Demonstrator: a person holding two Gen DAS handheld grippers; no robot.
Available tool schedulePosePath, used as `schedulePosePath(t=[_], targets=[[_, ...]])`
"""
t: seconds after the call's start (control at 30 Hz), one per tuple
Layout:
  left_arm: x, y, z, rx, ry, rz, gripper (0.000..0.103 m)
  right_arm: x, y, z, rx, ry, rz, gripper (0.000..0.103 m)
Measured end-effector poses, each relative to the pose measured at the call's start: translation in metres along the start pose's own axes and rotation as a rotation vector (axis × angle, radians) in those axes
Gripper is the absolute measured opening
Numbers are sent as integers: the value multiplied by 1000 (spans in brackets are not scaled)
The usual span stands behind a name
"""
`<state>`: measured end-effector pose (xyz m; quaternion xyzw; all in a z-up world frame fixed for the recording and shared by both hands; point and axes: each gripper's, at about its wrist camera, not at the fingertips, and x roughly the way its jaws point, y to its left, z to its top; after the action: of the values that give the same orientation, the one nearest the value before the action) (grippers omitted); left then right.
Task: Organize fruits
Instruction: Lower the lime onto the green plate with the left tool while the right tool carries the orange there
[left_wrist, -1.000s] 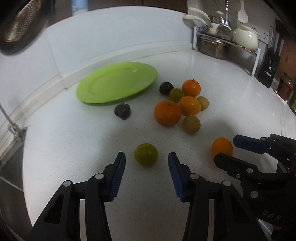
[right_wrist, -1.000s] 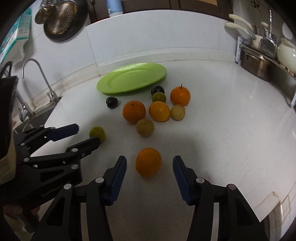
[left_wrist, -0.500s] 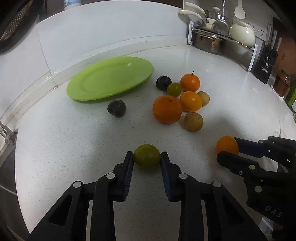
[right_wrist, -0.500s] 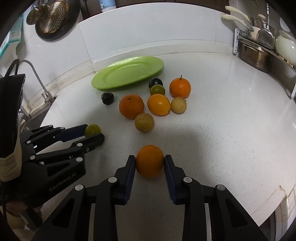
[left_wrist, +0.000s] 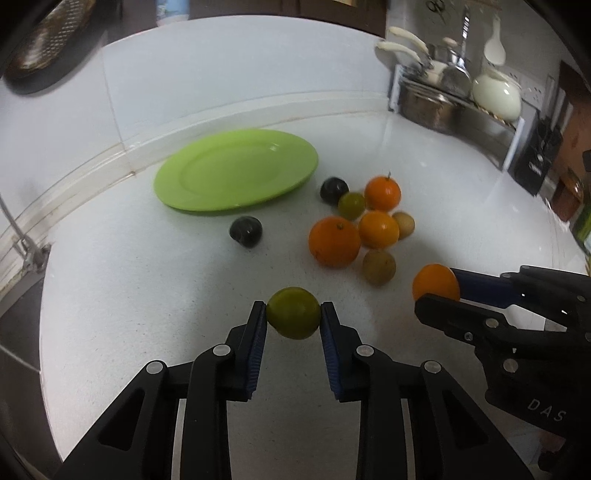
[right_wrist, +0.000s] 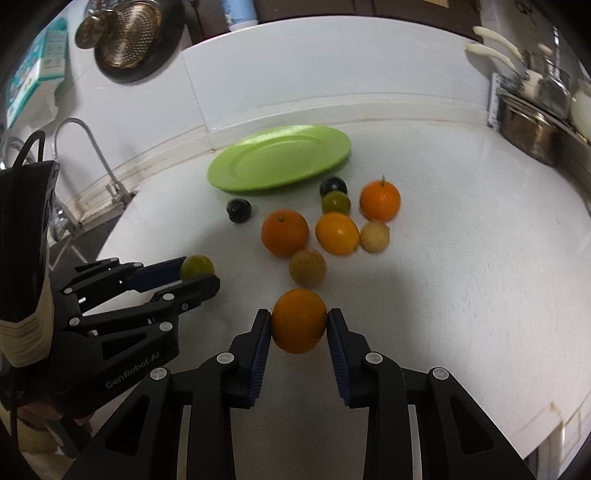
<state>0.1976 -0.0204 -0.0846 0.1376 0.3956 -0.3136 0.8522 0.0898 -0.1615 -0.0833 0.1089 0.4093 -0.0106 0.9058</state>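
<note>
Left wrist view first: my left gripper (left_wrist: 293, 314) has its blue-padded fingers pinching the round yellow-green citrus fruit (left_wrist: 293, 313) at its widest girth, one pad on each side, which I judge keeps a smooth ball from squirting out. It looks slightly clear of the speckled white counter (left_wrist: 147, 295), though I cannot be sure it has left the surface. The tool points straight toward the back wall with its fingers level. Beside it, my right gripper (right_wrist: 299, 322) is clamped the same way on the round bright orange fruit (right_wrist: 299, 321), fingers level and aimed at the same wall, so both hands sit nearly parallel near the counter's front edge. Just beyond, toward the middle of the counter, lies the loose cluster of oranges and small brownish and green fruits (right_wrist: 332, 229), several touching one another, with a dark round plum (right_wrist: 239, 210) apart on its left. Farther back, close to the counter's rear edge, the flat lime-green plastic plate (right_wrist: 236, 173) lies bare, and I take it as the destination for the fruit. At the far right corner stands a metal dish rack with pots (left_wrist: 454, 107).
</note>
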Motion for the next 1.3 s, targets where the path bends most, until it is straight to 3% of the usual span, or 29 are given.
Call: schedulePosePath(t=[0.5, 0.9, 1.1, 1.3], targets=[[-8, 3, 37, -136, -64, 88, 29, 7, -14, 61, -147, -9, 160, 32], [23, 31, 86, -143, -73, 125, 29, 52, -17, 131, -234, -10, 190, 32], [46, 46, 111, -162, -36, 103, 29, 83, -11, 167, -282, 49, 201, 32], [74, 60, 124, -184, 32, 88, 29, 119, -15, 183, -284, 133, 208, 32]])
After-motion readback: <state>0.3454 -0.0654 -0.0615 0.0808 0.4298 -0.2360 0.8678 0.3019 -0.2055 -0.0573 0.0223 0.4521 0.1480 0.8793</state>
